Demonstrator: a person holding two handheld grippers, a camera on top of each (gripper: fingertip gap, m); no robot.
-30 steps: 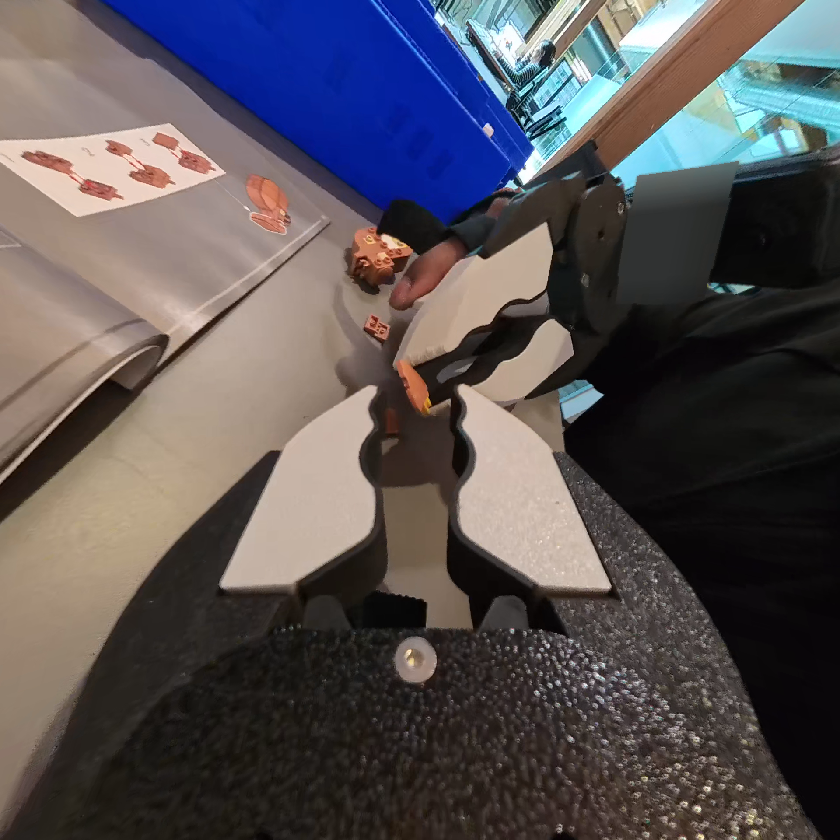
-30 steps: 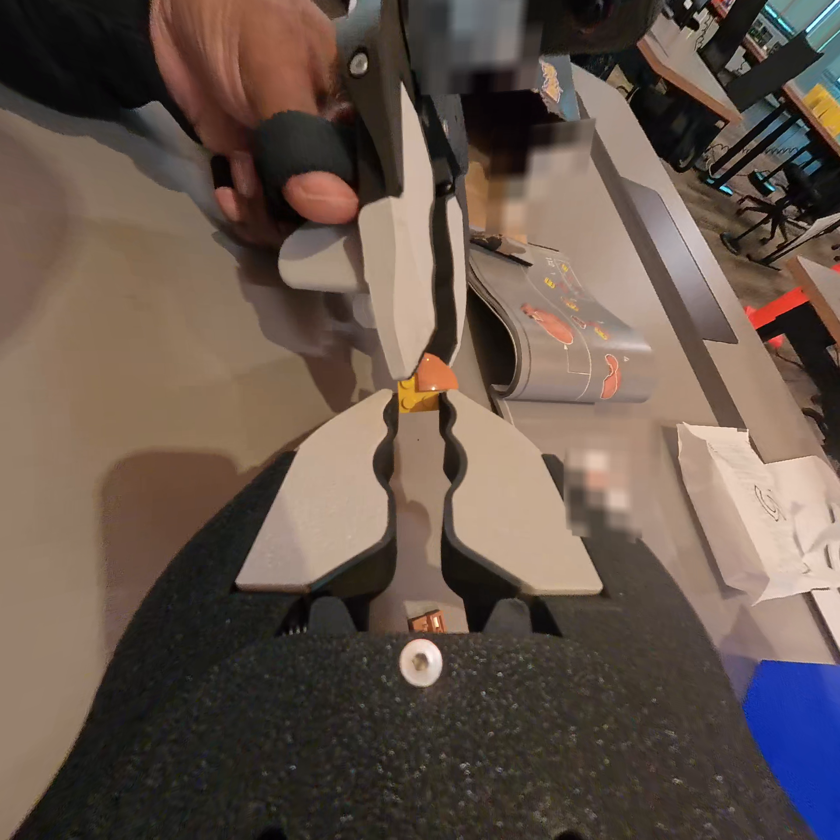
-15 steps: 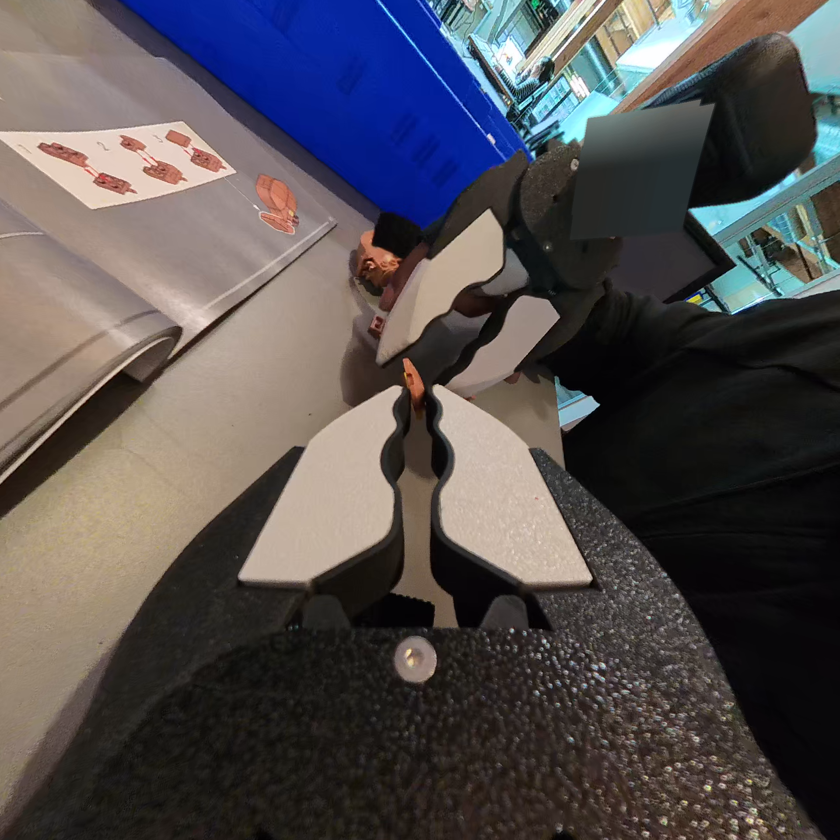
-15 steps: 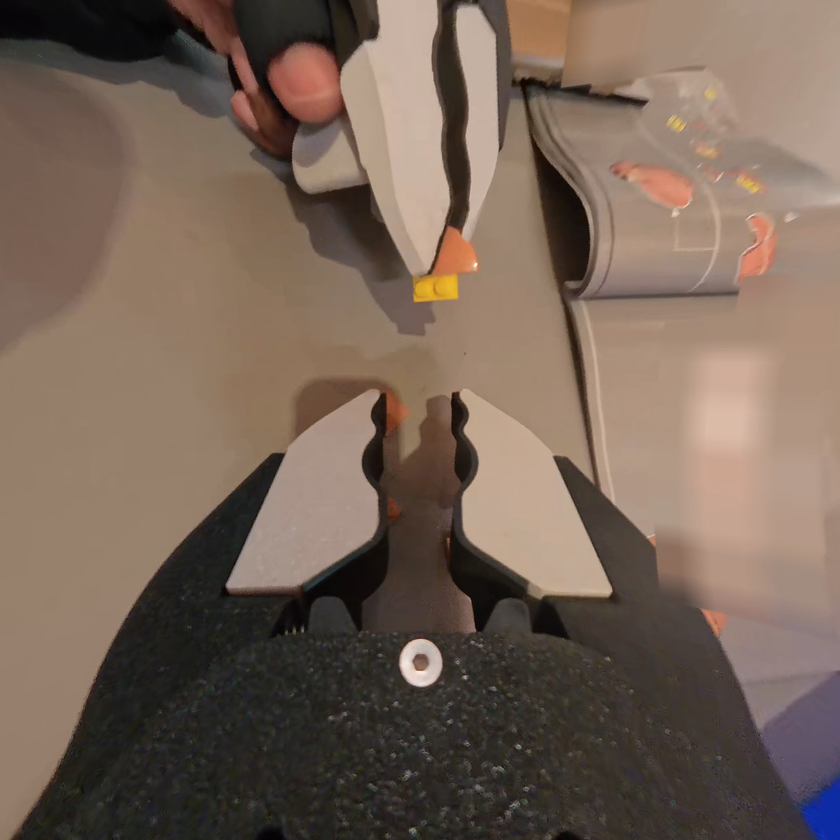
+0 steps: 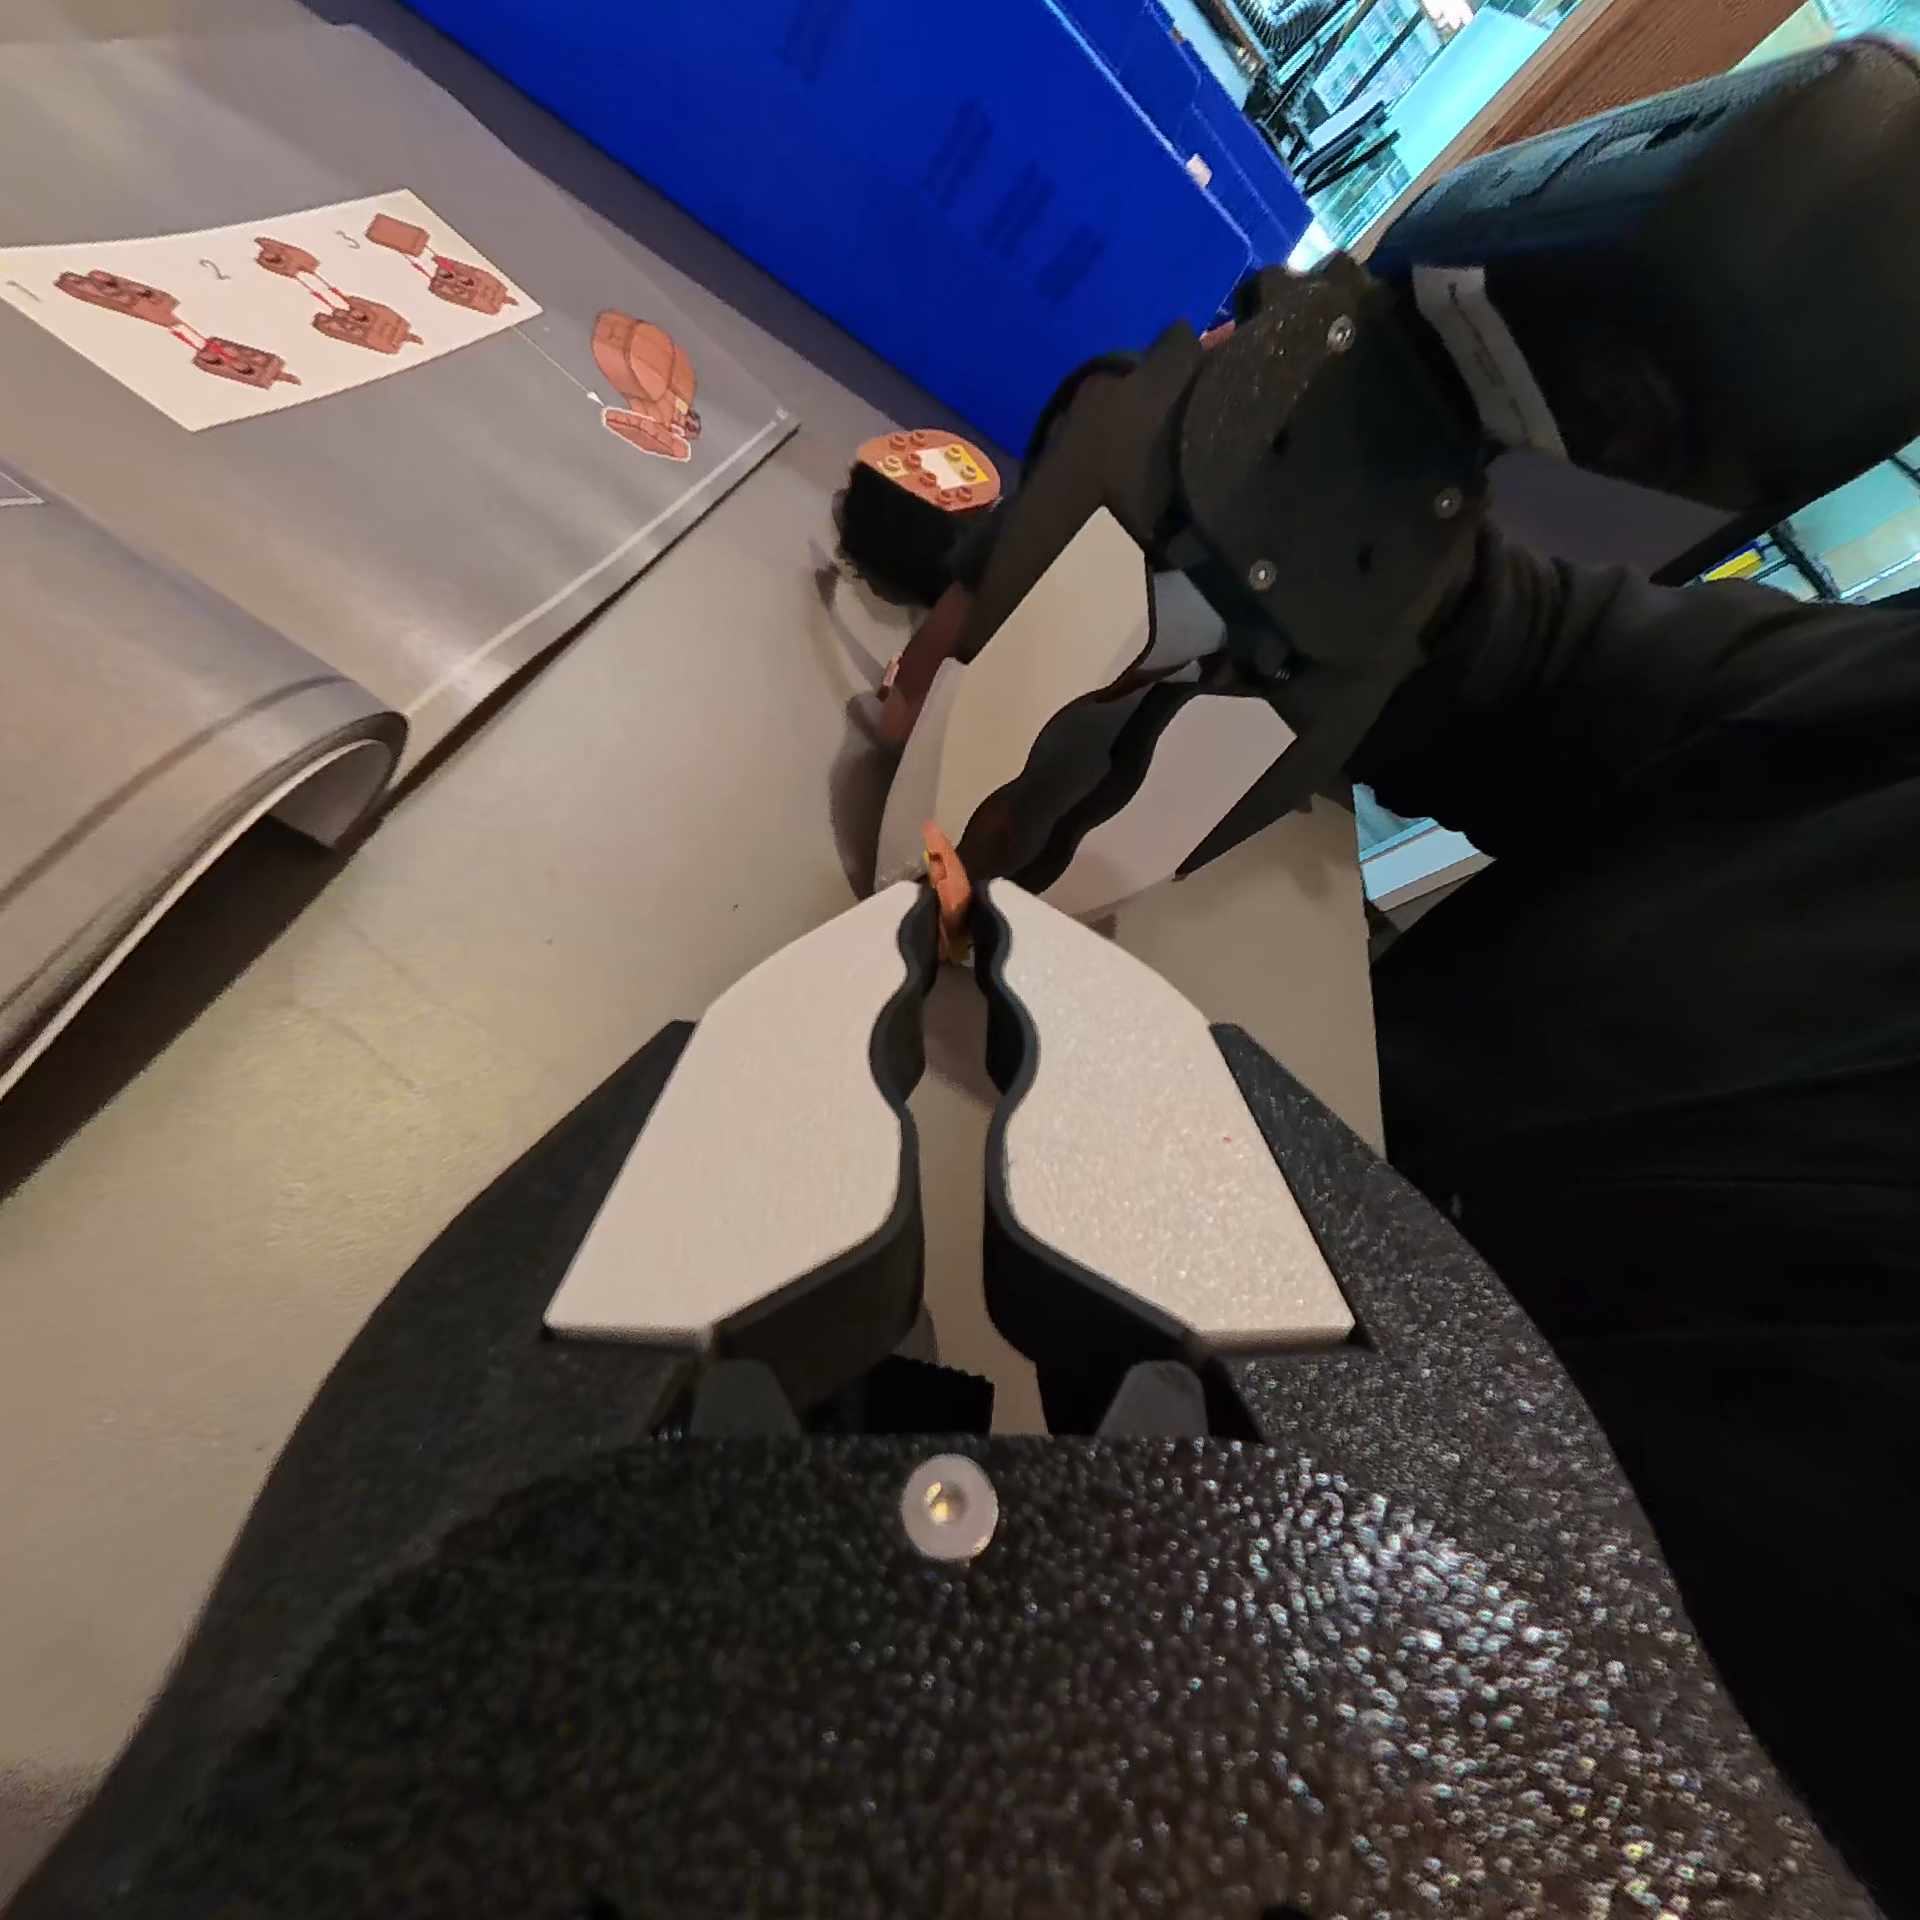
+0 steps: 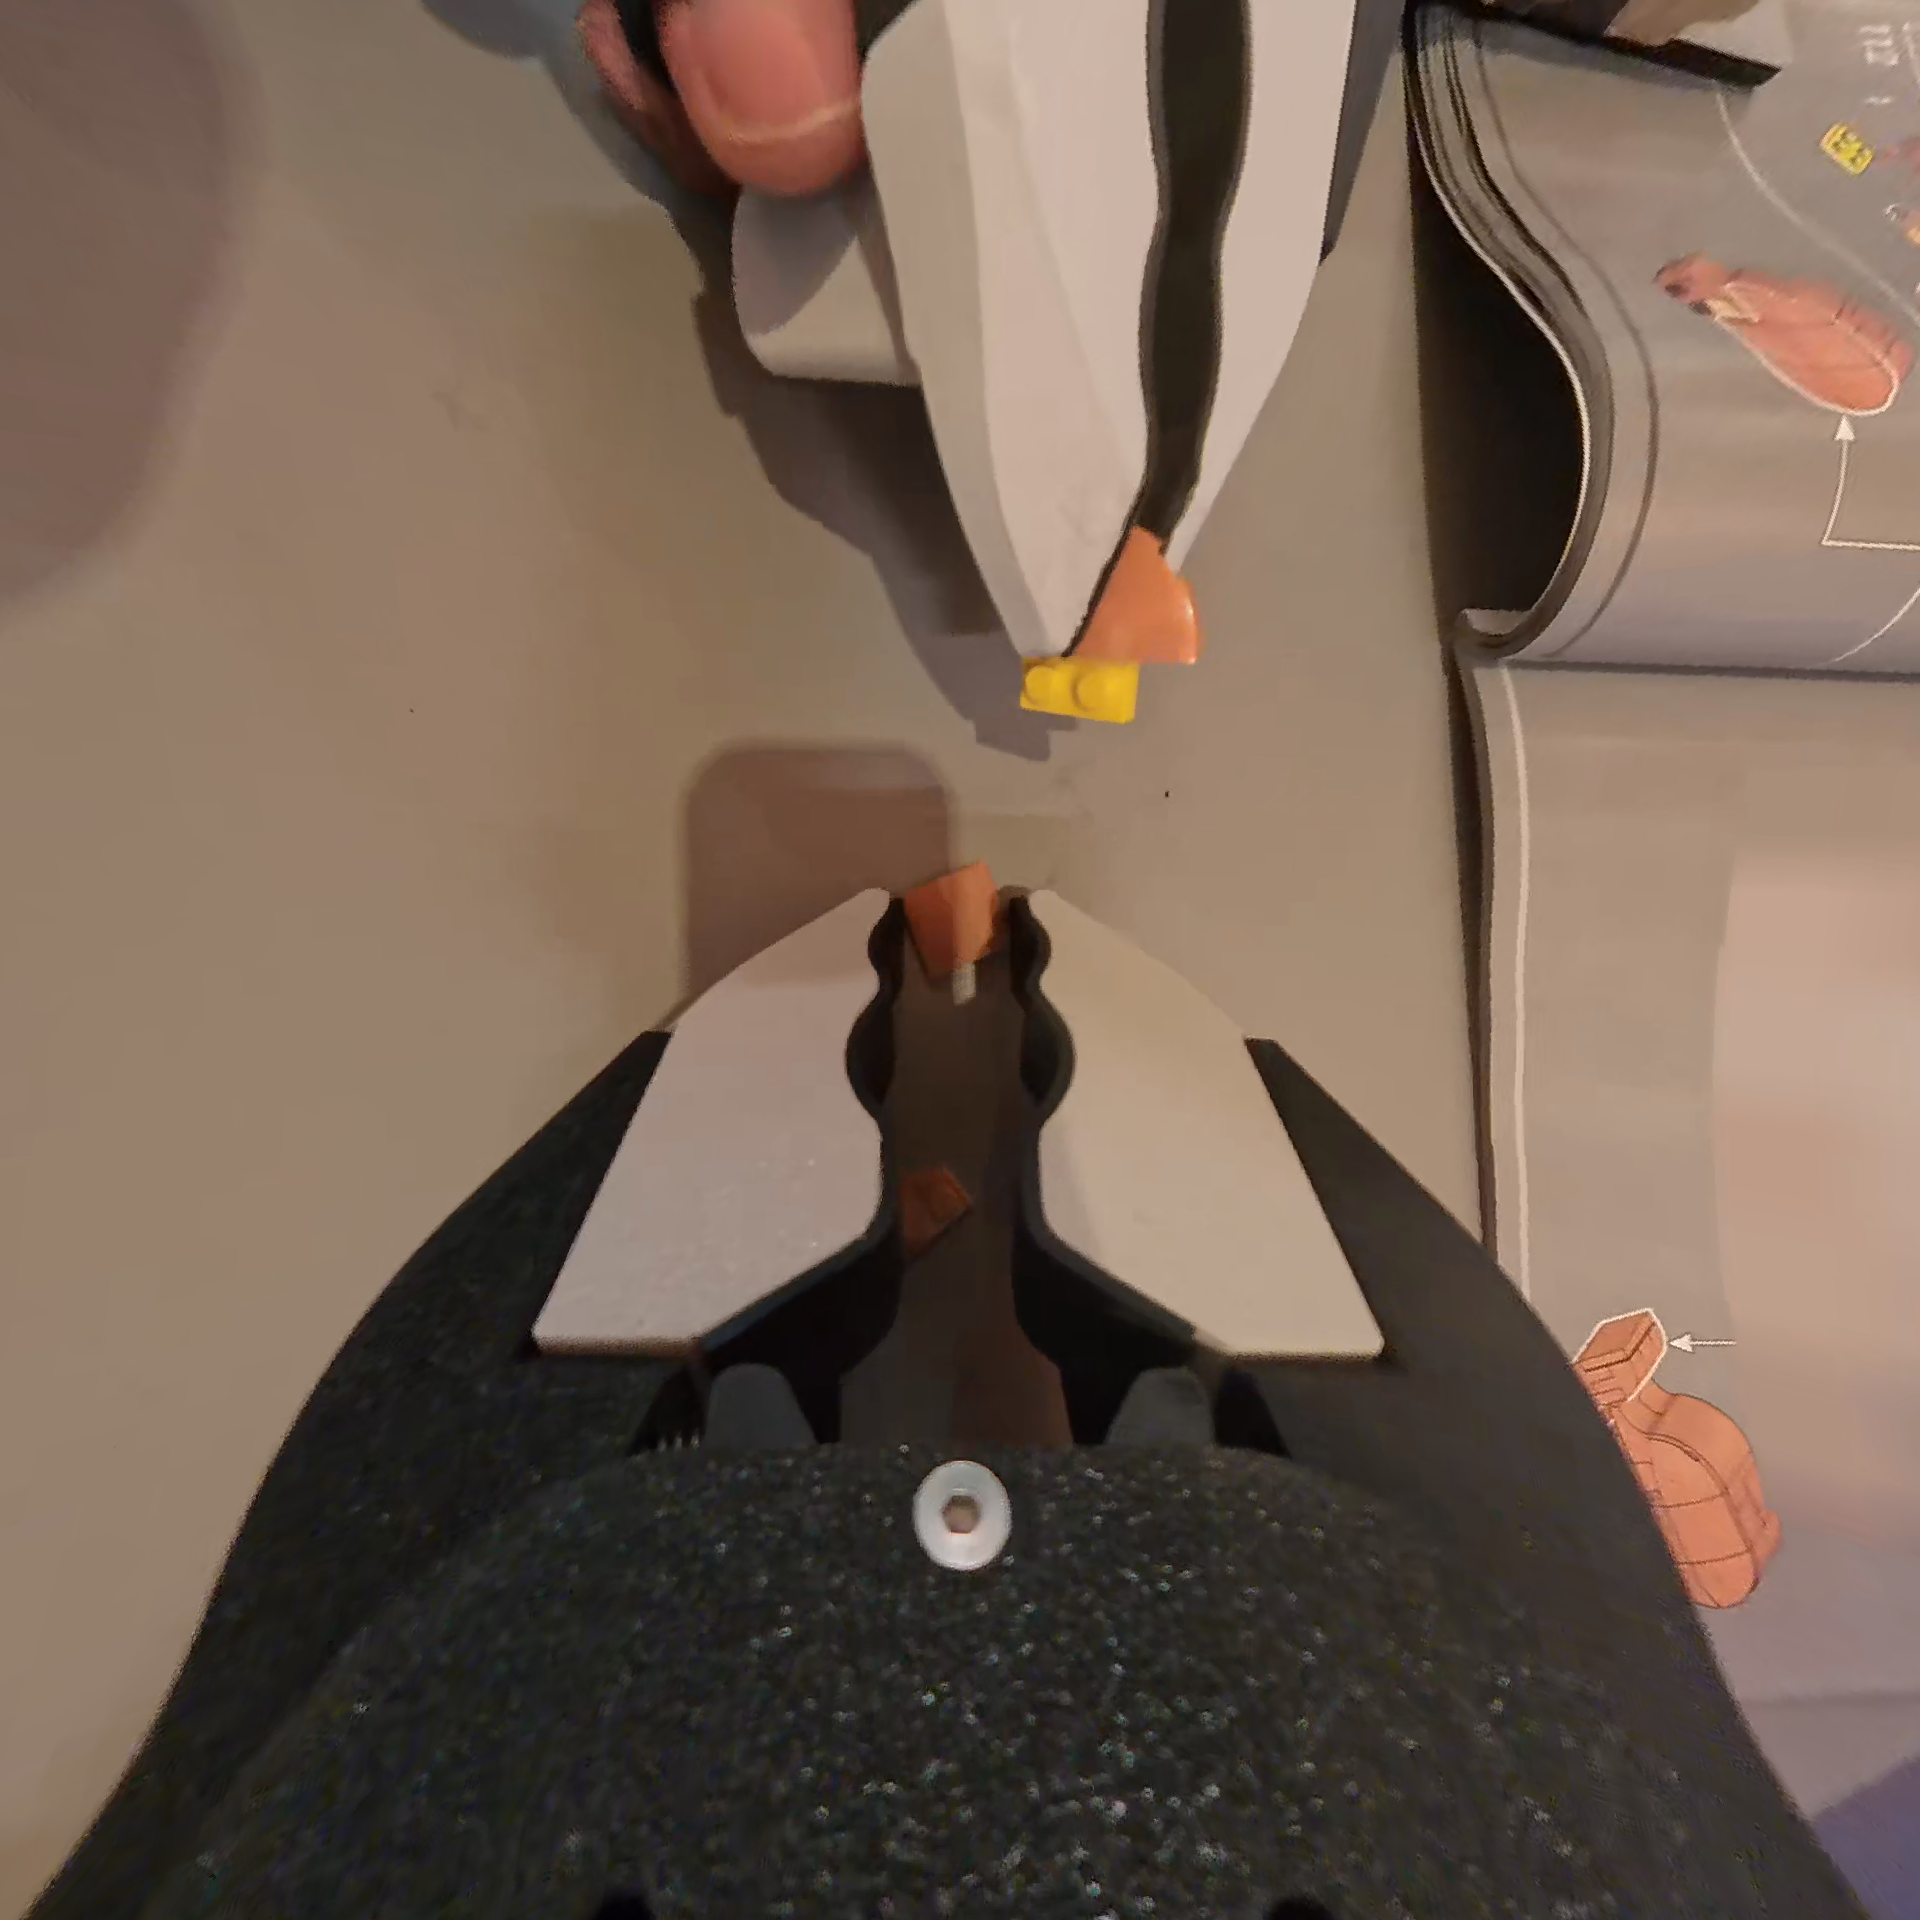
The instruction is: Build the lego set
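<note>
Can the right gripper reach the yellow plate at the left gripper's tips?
Probably yes: the yellow plate juts from the orange slope in the left gripper, facing the right gripper; nothing lies between, but it holds a brown piece.

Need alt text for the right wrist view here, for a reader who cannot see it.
The right gripper pinches a small brown piece at its fingertips, facing the left gripper, which holds a brown slope with a yellow plate attached. Both hang over a grey table, an open instruction booklet on the right.
</note>
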